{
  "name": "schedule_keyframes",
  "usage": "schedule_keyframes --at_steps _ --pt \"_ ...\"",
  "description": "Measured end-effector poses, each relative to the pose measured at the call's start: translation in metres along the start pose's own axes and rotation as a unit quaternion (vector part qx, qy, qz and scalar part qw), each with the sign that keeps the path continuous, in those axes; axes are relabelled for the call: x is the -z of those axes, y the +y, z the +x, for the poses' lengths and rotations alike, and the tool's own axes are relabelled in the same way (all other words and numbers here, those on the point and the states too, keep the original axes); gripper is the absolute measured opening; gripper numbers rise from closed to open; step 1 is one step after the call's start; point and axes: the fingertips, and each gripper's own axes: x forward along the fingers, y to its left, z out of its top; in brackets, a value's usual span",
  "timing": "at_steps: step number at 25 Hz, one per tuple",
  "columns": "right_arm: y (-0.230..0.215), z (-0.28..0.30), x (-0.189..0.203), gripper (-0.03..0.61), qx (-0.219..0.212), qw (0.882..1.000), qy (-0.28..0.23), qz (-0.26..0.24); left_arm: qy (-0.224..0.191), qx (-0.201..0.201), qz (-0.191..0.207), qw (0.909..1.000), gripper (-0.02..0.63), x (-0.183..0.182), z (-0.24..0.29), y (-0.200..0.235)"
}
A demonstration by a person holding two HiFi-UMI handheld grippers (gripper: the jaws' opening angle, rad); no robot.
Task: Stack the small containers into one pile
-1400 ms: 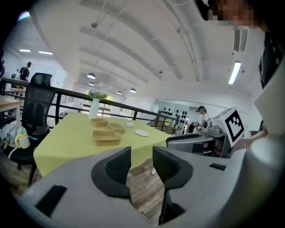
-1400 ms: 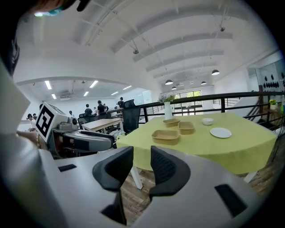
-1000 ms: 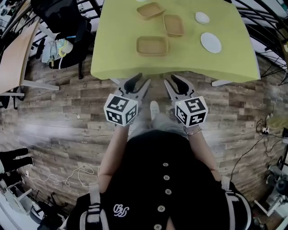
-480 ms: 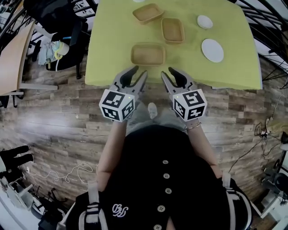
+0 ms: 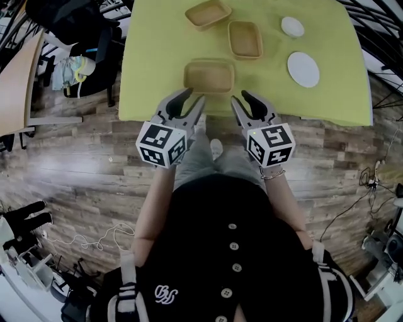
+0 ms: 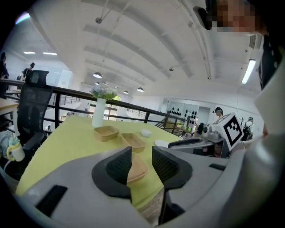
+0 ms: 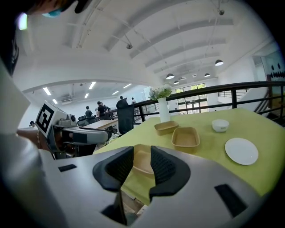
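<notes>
On yellow-green tabletop (image 5: 157, 63): near-edge container (image 5: 209, 76), middle container (image 5: 245, 39), far container (image 5: 207, 14), all tan, apart. Toward right edge: white plate (image 5: 303, 68), small bowl (image 5: 292, 26) beyond. At far edge: vase (image 6: 98, 112).

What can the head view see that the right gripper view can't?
Only the head view: the buttons down the person's black top and a white cable on the floor. Only the right gripper view: a vase of flowers, a railing, ceiling lights and distant people. Both: the yellow table, three unstacked containers, a plate and a bowl.
</notes>
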Motion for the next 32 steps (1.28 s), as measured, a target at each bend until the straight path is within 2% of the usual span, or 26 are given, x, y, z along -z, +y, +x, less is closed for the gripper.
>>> schedule_keyframes --at_steps 6,19,32 --pt "-0.018 0.025 -0.008 0.114 0.020 1.000 0.007 0.003 -0.001 0.019 -0.001 0.9998 0.138 -0.014 0.026 0.025" --pt "-0.047 0.121 -0.056 0.114 0.054 0.999 0.004 0.003 0.012 0.066 0.007 0.9977 0.138 -0.051 0.075 0.106" --pt "-0.059 0.148 -0.063 0.114 0.111 0.994 0.015 0.013 0.026 0.126 0.002 0.9917 0.130 -0.053 0.095 0.131"
